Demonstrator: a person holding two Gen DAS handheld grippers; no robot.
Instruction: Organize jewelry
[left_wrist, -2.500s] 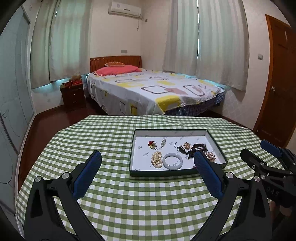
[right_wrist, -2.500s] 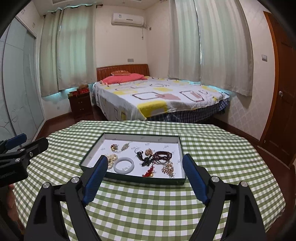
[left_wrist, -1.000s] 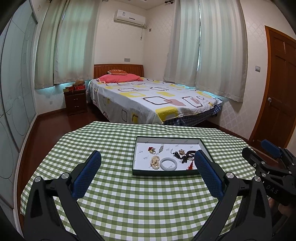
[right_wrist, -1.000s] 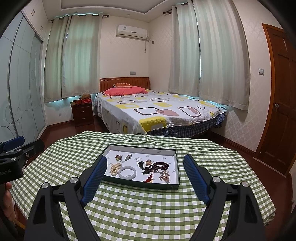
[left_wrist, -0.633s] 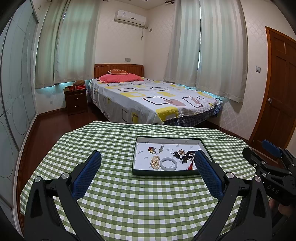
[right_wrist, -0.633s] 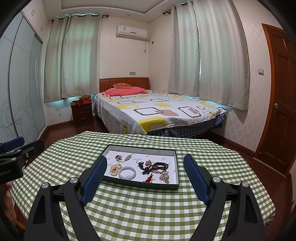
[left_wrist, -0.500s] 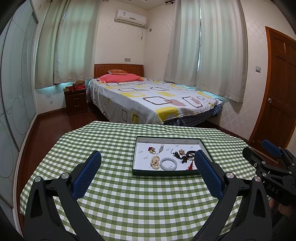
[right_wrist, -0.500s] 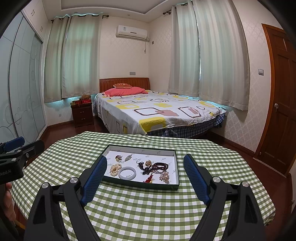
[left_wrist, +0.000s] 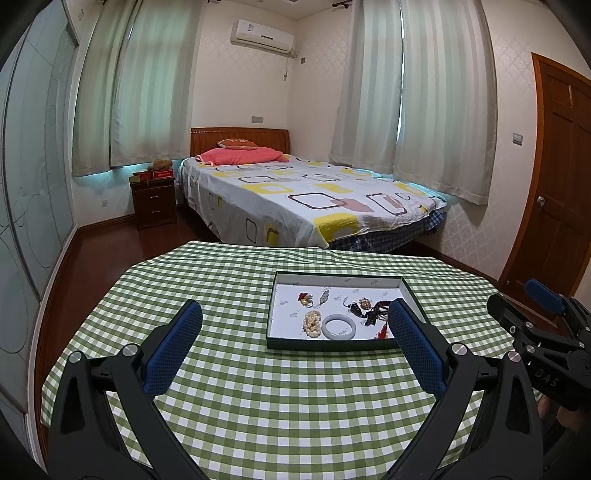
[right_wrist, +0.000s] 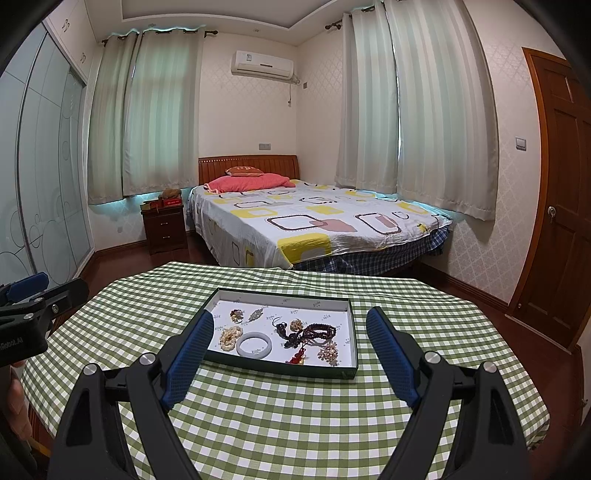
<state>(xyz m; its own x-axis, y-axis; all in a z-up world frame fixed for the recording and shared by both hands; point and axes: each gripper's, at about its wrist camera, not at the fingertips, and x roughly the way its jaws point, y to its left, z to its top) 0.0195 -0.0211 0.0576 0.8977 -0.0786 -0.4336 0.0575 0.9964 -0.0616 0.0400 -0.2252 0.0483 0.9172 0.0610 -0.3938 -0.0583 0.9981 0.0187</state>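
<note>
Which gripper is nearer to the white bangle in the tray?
Right gripper, probably, and only slightly: bangle lies just beyond its left finger. Left gripper hangs farther left.
</note>
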